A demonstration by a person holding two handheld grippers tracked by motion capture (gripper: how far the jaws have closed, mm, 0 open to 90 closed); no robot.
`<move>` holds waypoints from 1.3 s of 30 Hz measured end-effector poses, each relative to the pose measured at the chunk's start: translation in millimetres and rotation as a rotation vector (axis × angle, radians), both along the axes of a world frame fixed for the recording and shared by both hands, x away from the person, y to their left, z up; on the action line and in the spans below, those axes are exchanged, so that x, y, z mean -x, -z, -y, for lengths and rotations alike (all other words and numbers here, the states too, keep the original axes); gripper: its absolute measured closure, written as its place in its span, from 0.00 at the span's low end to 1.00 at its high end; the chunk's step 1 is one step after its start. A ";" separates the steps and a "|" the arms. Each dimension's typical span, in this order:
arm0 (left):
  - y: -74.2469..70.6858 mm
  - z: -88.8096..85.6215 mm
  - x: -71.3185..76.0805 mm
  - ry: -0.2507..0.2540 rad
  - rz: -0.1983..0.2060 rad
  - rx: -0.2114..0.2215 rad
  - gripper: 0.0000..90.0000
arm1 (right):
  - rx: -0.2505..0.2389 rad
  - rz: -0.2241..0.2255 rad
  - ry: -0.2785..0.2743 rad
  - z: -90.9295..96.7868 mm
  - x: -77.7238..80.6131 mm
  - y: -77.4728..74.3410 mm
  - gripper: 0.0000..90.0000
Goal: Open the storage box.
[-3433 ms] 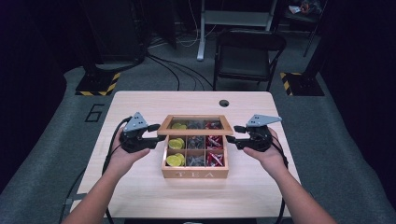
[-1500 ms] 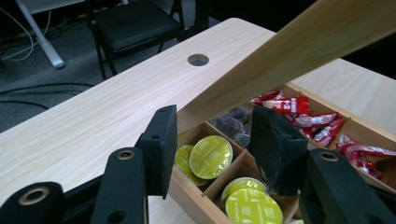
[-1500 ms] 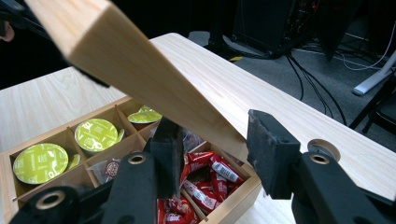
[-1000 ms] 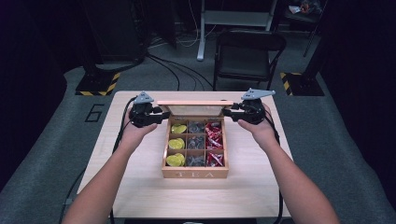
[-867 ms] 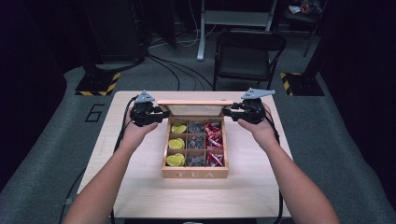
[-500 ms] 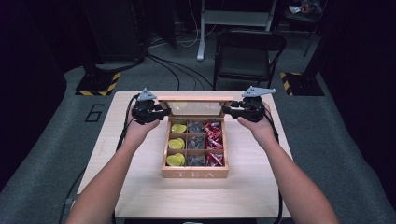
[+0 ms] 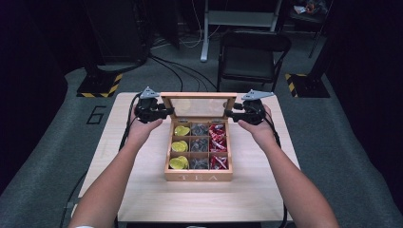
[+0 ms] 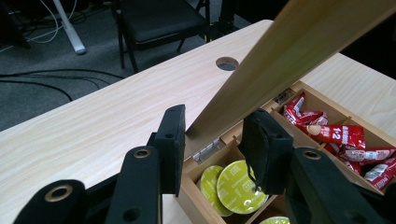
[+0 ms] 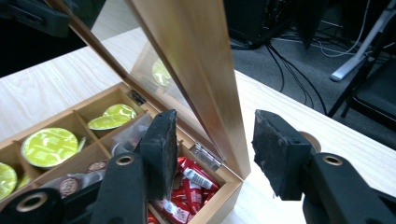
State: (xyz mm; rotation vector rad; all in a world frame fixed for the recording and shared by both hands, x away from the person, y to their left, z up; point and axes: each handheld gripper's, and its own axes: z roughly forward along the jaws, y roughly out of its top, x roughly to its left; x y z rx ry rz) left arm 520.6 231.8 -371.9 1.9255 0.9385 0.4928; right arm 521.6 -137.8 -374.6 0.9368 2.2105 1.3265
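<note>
Place: a dim lab or recording studio.
Floor: grey carpet [image 7: 332,142], with black cables [image 7: 178,71] trailing across it.
Safety marks: yellow-and-black hazard tape [image 7: 102,88] around dark equipment bases.
Furniture: a pale wooden desk [image 7: 142,190] with a round cable hole [image 8: 227,63]; a black folding chair [image 7: 252,50] behind it; a white metal stand [image 7: 209,33] farther back.
Surroundings: dark, black-draped sides.

"TEA" on wooden box [image 7: 198,176] front; "6" on floor [image 7: 96,115]; "12" on red packet [image 8: 343,136].
</note>
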 end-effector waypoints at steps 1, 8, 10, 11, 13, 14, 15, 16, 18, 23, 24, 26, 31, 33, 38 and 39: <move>-0.2 -0.1 -0.4 0.000 -0.003 0.002 0.68 | 0.003 0.003 0.003 -0.6 -1.5 2.1 0.55; -0.5 -0.2 -3.8 -0.004 0.001 0.009 0.68 | 0.023 -0.021 0.038 -2.7 -10.9 16.4 0.55; -0.2 -0.9 -4.7 -0.001 0.001 0.014 0.68 | 0.023 -0.028 0.050 -3.0 -13.2 19.4 0.55; -0.1 -0.9 -5.0 -0.002 0.001 0.017 0.68 | 0.028 -0.020 0.049 -3.1 -14.8 20.8 0.55; 0.1 -1.1 -5.5 -0.004 0.004 0.018 0.68 | 0.027 -0.027 0.051 -4.7 -16.4 23.3 0.55; 0.2 -1.4 -5.9 -0.003 0.005 0.018 0.68 | 0.031 -0.021 0.049 -5.7 -17.7 24.5 0.56; 0.5 -1.5 -6.4 -0.001 0.006 0.023 0.68 | 0.036 -0.020 0.047 -6.5 -18.8 25.6 0.57; 0.7 -1.5 -6.6 -0.002 0.006 0.027 0.68 | 0.035 -0.022 0.053 -7.6 -19.6 26.8 0.58; 1.0 -1.7 -7.2 -0.004 0.006 0.031 0.68 | 0.043 -0.023 0.055 -8.7 -21.4 28.6 0.62; 1.2 -1.8 -8.6 -0.008 0.008 0.035 0.68 | 0.054 -0.024 0.065 -11.4 -24.9 32.2 0.67; 1.5 -1.9 -9.5 -0.009 0.010 0.041 0.68 | 0.050 -0.025 0.065 -12.0 -25.6 32.7 0.69; 1.6 -2.0 -10.2 -0.010 0.012 0.041 0.68 | 0.055 -0.022 0.062 -12.5 -26.2 32.8 0.69; -0.1 -1.0 -12.2 -0.014 0.006 0.032 0.69 | 0.061 -0.013 0.054 -12.2 -28.5 32.6 0.70; -1.2 -0.2 -12.4 -0.015 0.006 0.021 0.69 | 0.054 -0.019 0.052 -11.9 -29.2 32.6 0.70; -1.3 -0.2 -13.6 -0.016 0.007 0.022 0.69 | 0.048 -0.011 0.045 -10.2 -31.8 33.3 0.67; -1.4 -0.1 -13.9 -0.017 0.005 0.023 0.69 | 0.043 -0.014 0.043 -10.0 -32.1 33.5 0.67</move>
